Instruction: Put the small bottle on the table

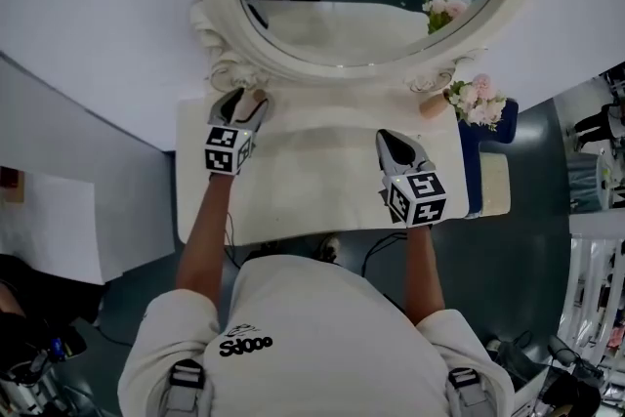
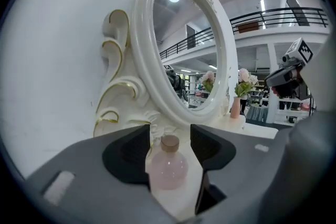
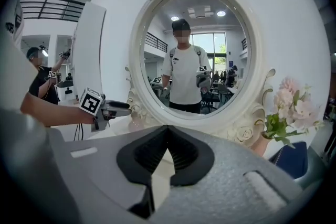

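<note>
A small pink round bottle (image 2: 167,168) with a tan cap stands upright on the white dressing table (image 1: 312,181), close to the mirror's ornate base. My left gripper (image 2: 170,130) is open around it, and a gap shows between its right jaw and the bottle. In the head view the left gripper (image 1: 250,104) is at the table's back left corner, and the bottle (image 1: 257,100) is only a pale pink spot at its tips. My right gripper (image 1: 389,140) hovers over the middle right of the table; it (image 3: 168,127) is shut and holds nothing.
A large oval mirror (image 1: 220,5) with a white carved frame stands at the table's back edge against the wall. A pink vase (image 1: 433,104) with flowers (image 1: 476,100) sits at the back right corner. A dark blue object (image 1: 472,166) lies beside the table's right edge.
</note>
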The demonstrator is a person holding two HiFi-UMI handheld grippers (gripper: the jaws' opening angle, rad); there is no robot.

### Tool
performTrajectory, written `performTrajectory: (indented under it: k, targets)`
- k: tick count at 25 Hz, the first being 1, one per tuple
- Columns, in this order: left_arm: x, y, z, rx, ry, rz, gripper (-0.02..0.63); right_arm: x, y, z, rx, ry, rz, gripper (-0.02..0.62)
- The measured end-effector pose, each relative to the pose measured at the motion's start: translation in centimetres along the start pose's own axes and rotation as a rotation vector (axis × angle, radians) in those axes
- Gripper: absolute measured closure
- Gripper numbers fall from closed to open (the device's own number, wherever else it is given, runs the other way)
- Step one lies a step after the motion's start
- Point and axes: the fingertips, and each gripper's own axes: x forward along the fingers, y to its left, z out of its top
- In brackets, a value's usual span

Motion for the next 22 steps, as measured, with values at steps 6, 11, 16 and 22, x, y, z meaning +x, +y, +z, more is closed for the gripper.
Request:
performTrajectory:
  k: [6, 11, 16, 22]
  targets:
    - [-3.1, -1.1, 6.3, 0.055, -0.108, 0.013, 0.534, -2.8, -1.3, 3.6, -0.066, -0.087, -0.025, 0.594]
    - [-4.9, -4.6, 11.7, 0.160, -0.167, -0.069, 0.589, -5.0, -2.2, 6.8, -0.124, -0.160, -0.048, 0.594]
    - [-6.7, -7.5, 16.1, 0.237, -0.230, -0.120, 0.589, -6.9, -2.1, 10.2, -0.200, -0.223, -0.071, 0.594]
    - [-8.5, -10.2, 20.0, 0.310, -0.292, -0.164, 0.588, -8.4, -1.9, 12.5, -0.248, -0.273, -0.097, 0.594]
